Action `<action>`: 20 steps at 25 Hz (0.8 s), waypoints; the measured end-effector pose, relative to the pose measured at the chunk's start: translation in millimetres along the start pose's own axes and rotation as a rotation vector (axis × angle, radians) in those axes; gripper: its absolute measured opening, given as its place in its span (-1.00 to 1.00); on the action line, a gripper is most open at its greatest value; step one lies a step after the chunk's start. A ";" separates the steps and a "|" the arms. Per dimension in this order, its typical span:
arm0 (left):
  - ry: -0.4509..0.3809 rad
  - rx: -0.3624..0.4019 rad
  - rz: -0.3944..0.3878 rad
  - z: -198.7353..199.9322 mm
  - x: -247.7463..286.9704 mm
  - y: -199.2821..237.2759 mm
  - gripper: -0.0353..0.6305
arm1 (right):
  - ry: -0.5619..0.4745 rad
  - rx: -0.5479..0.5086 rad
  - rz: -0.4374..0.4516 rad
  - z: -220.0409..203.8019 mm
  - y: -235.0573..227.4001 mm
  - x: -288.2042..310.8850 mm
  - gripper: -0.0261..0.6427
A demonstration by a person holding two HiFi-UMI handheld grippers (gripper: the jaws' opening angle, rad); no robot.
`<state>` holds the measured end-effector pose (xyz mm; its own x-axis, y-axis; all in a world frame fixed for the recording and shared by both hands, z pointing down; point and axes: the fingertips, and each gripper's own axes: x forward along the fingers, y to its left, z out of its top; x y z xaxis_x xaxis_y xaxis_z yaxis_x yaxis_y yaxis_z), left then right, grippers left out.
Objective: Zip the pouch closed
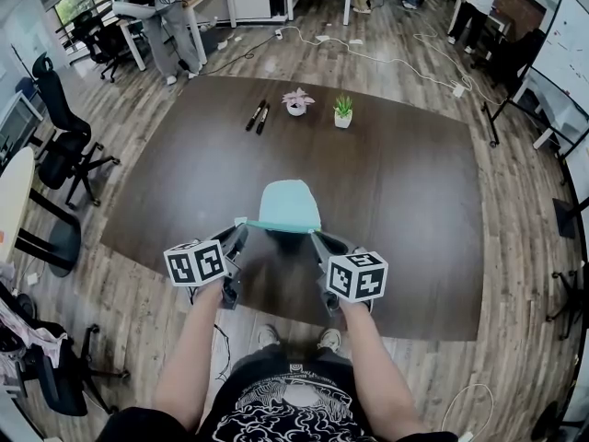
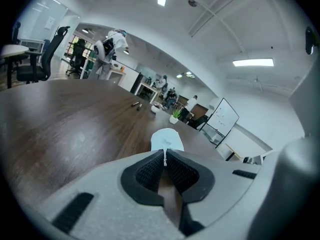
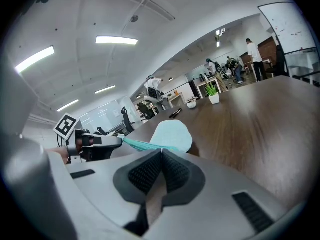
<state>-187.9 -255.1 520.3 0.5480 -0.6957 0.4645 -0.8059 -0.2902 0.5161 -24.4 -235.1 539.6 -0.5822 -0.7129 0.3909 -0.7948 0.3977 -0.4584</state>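
Left tool (image 1: 241,229): clamped shut on left end of pouch (image 1: 290,203), at teal zipper edge (image 1: 276,226). Right tool (image 1: 315,236): pinched shut on right end. Strung between both tips, pale body reaching away over dark surface (image 1: 405,182).

The dark brown table (image 1: 405,182) fills the middle of the frame, carrying two black markers (image 1: 258,116), a pink potted plant (image 1: 296,102) and a green potted plant (image 1: 342,111) at upper centre, and a pale teal pouch (image 1: 290,205) at lower centre.
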 end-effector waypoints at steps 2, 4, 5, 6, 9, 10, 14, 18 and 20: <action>0.000 -0.003 0.006 0.2 0.2 2.6 -0.83 | -0.003 0.008 -0.004 0.7 -3.3 -0.2 -0.92; 0.002 -0.005 0.005 -0.6 0.5 3.4 -0.83 | -0.006 0.015 -0.005 1.8 -4.4 -0.2 -0.92; 0.003 -0.006 0.005 -1.1 0.6 3.6 -0.83 | -0.006 0.015 -0.006 2.1 -4.4 -0.3 -0.92; 0.003 -0.006 0.004 -1.5 0.6 3.8 -0.83 | -0.006 0.015 -0.008 2.3 -4.4 -0.5 -0.92; 0.007 -0.005 0.002 -2.2 1.6 3.1 -0.83 | -0.010 0.010 -0.016 3.6 -7.0 -1.3 -0.92; 0.009 -0.005 -0.001 -2.4 2.6 2.3 -0.83 | -0.013 0.010 -0.021 4.7 -8.9 -1.5 -0.92; 0.012 -0.006 -0.008 -2.6 7.2 -0.3 -0.83 | -0.015 0.010 -0.040 6.1 -14.7 -0.3 -0.92; 0.025 -0.004 -0.026 -1.4 8.4 -4.3 -0.83 | -0.010 0.003 -0.059 4.9 -16.9 -1.1 -0.92; 0.037 0.005 -0.032 -2.3 9.2 -7.2 -0.83 | -0.001 -0.009 -0.073 4.7 -19.4 -1.9 -0.92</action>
<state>-176.6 -258.0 522.5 0.5814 -0.6611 0.4742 -0.7889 -0.3154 0.5275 -7.1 -244.2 544.0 -0.5222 -0.7410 0.4222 -0.8368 0.3496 -0.4213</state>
